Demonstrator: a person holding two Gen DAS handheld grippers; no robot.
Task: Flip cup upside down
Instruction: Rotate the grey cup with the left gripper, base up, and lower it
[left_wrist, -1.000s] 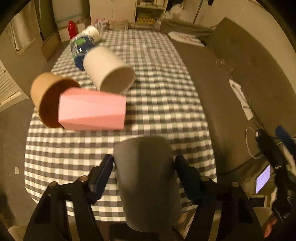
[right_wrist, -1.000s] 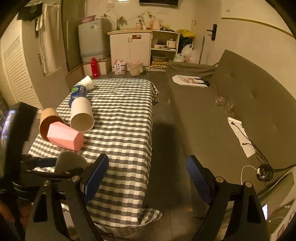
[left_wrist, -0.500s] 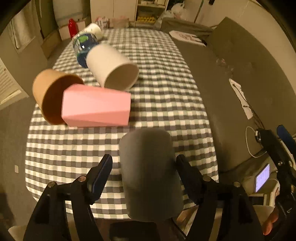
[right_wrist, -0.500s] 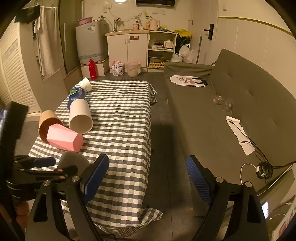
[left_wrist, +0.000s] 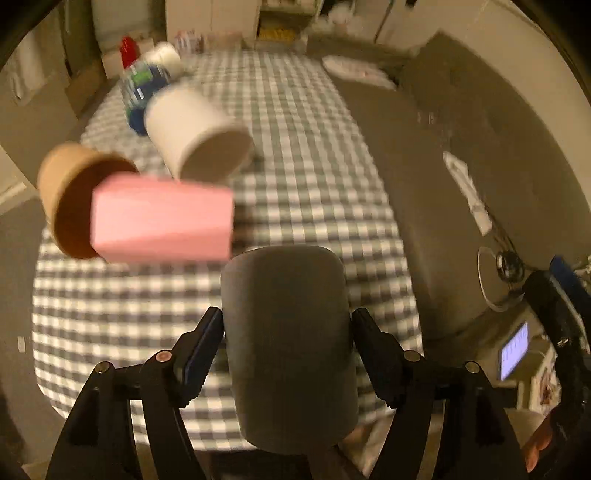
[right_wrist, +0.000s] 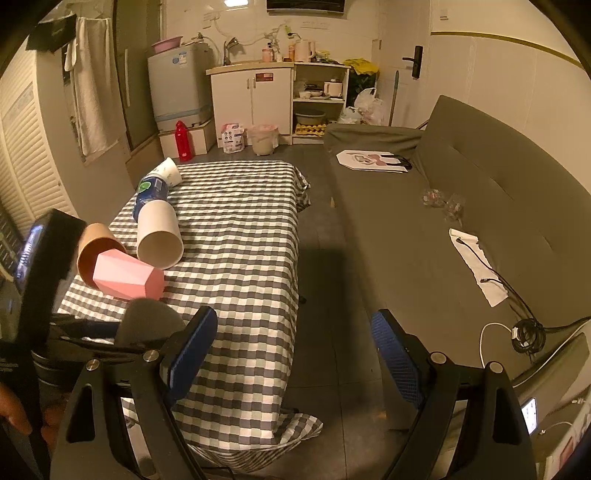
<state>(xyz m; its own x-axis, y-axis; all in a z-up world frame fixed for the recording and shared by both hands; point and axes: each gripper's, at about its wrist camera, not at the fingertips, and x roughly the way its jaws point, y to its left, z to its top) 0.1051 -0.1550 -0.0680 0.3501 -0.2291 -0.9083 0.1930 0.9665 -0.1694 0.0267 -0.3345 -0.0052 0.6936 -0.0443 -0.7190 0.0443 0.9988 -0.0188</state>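
Bench (right_wrist: 240, 221): checked cloth, ahead of the left tongs (left_wrist: 286, 343), clamped on grey cup (left_wrist: 288, 332). Sofa (right_wrist: 461, 206) ahead of the right tongs (right_wrist: 291, 350), wide open, holding nothing.

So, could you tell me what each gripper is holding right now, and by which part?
The left gripper clamps the grey cup across its side wall, one finger on each side. The right gripper is open and empty.

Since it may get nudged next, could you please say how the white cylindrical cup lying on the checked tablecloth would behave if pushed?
The white cylindrical cup lies on its side, so it would probably roll. It looks empty, so likely light.
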